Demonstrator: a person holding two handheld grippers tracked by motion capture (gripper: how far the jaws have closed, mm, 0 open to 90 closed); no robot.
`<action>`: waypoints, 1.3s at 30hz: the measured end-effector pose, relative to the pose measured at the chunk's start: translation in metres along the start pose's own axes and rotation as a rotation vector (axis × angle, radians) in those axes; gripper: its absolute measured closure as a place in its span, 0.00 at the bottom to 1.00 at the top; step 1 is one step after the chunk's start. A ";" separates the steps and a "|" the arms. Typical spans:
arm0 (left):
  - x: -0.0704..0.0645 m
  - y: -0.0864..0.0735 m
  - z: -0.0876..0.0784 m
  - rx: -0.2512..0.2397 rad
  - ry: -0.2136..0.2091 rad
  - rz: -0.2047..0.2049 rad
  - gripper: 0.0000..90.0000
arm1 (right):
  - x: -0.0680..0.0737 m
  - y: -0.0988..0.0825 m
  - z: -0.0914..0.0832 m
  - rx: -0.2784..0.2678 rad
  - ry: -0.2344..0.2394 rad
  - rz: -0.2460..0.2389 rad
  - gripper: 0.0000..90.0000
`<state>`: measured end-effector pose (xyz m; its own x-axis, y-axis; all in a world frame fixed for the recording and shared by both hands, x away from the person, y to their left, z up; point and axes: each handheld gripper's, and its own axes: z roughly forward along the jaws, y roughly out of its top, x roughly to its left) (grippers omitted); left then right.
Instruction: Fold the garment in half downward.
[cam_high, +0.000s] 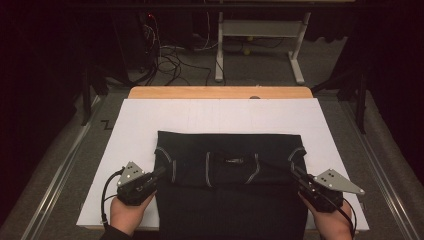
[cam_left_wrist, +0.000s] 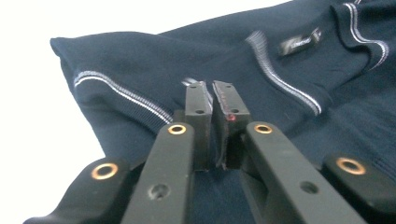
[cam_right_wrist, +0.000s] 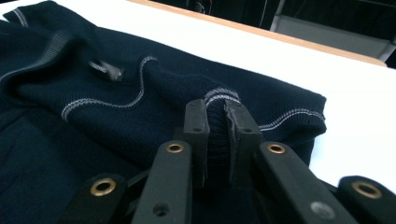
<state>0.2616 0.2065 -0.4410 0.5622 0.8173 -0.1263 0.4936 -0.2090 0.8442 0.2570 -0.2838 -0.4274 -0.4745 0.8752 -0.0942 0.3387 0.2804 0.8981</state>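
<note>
High view is showing a dark navy garment (cam_high: 230, 190) lying across the lower centre of a white sheet (cam_high: 210, 117). Left gripper (cam_high: 159, 172) is clamping the garment's left folded edge; right gripper (cam_high: 295, 172) is pinching a fold at its right edge.

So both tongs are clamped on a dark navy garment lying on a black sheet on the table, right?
Not quite: the sheet is white, not black, as the high view shows. The rest holds: the left tongs and right tongs each pinch a fold of the dark navy garment lying on it.
</note>
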 end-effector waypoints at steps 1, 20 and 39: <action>-0.001 -0.002 0.002 0.014 -0.002 0.004 0.92 | 0.000 -0.001 -0.001 0.003 -0.001 0.000 0.90; 0.010 0.016 0.073 0.187 0.029 -0.043 0.74 | 0.003 -0.018 0.004 0.068 0.005 -0.008 0.90; -0.020 -0.013 0.008 0.084 -0.004 0.041 0.84 | -0.003 -0.025 -0.003 0.083 0.018 0.011 0.90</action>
<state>0.2488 0.1885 -0.4534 0.5861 0.8047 -0.0947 0.5236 -0.2869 0.8022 0.2475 -0.2942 -0.4487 -0.4846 0.8714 -0.0765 0.4095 0.3032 0.8605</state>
